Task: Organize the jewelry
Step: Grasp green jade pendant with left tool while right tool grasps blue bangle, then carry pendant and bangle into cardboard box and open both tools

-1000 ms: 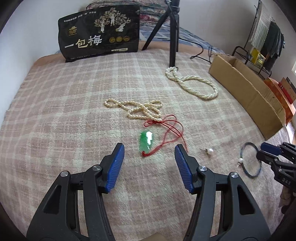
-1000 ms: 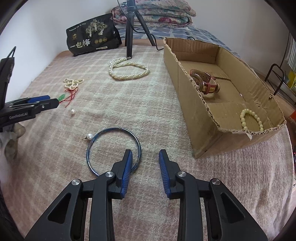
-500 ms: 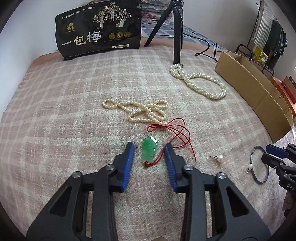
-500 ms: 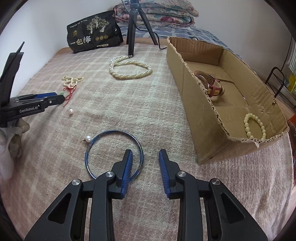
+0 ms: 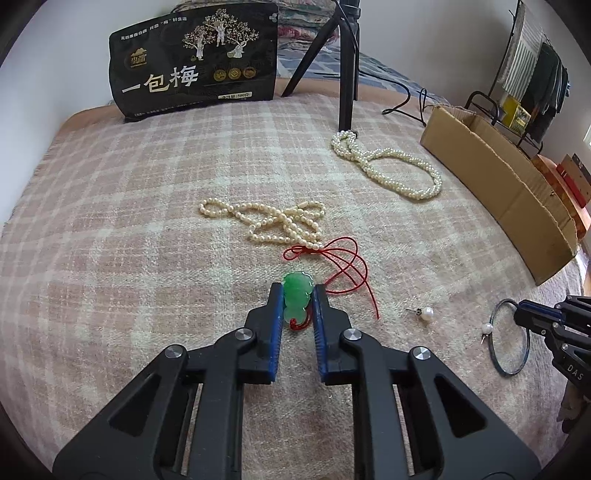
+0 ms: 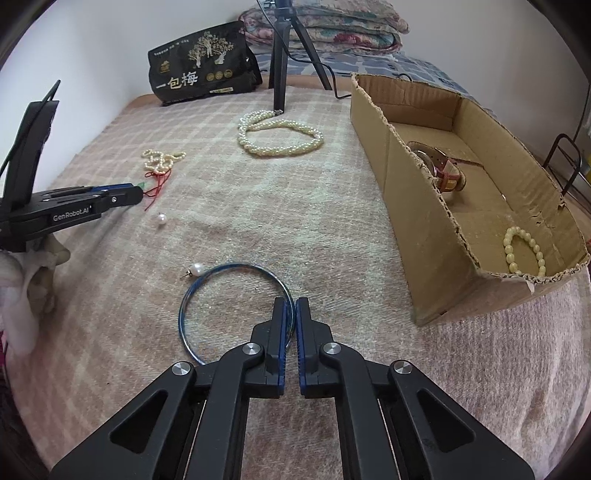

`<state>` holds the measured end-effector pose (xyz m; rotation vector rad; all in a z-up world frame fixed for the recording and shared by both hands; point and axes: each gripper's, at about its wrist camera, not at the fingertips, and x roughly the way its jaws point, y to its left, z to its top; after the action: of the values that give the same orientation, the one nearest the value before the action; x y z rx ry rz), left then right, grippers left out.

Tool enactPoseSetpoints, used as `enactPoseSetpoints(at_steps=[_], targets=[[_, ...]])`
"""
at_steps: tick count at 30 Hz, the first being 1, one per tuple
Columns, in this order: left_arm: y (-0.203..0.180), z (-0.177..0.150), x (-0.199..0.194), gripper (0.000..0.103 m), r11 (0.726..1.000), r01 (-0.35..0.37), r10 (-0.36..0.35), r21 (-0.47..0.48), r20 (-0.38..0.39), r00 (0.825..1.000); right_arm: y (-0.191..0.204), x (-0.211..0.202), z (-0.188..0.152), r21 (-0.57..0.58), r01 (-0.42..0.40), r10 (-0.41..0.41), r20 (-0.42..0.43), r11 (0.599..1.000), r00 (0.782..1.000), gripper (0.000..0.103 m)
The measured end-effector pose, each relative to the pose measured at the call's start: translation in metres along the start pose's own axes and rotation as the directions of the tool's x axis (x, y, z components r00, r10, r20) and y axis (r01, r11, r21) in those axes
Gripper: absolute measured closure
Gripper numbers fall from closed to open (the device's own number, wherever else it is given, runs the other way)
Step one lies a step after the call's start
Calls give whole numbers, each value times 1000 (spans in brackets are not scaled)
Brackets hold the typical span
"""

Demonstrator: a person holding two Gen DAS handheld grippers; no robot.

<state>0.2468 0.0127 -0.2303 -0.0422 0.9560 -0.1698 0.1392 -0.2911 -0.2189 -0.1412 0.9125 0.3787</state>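
My left gripper (image 5: 297,291) is shut on a green jade pendant (image 5: 296,295) lying on the plaid blanket, its red cord (image 5: 343,264) trailing to the right. My right gripper (image 6: 290,306) is shut on the rim of a blue bangle (image 6: 207,280) flat on the blanket. A thin pearl necklace (image 5: 273,221) lies just beyond the pendant. A thick pearl necklace (image 5: 391,170) lies farther back. Two pearl earrings lie loose, one near the cord (image 5: 424,314) and one (image 6: 195,268) beside the bangle. The cardboard box (image 6: 399,177) on the right holds a pink watch (image 6: 447,173) and a bead bracelet (image 6: 522,251).
A black snack bag (image 5: 195,62) stands at the back of the bed. A black tripod (image 5: 347,74) stands beside the thick necklace. Folded quilts (image 6: 332,22) lie behind it. A clothes rack (image 5: 532,81) stands off the bed at right.
Both grippers have closed. The left moved forward and shut on the jade pendant. The right shut on the blue bangle's rim.
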Motion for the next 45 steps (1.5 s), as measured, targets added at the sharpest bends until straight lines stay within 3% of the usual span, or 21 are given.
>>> enactPoseSetpoints(at_steps=[28, 36, 45], targets=[[8, 14, -89, 89, 997, 50, -40, -51, 171, 984, 33, -60, 11, -129, 87, -64, 168, 988, 984, 100], [6, 20, -124, 90, 996, 72, -59, -47, 235, 970, 34, -78, 15, -121, 92, -64, 214, 988, 975, 101], [-6, 25, -140, 89, 996, 83, -74, -26, 257, 964, 25, -104, 20, -88, 79, -52, 273, 993, 961, 101]])
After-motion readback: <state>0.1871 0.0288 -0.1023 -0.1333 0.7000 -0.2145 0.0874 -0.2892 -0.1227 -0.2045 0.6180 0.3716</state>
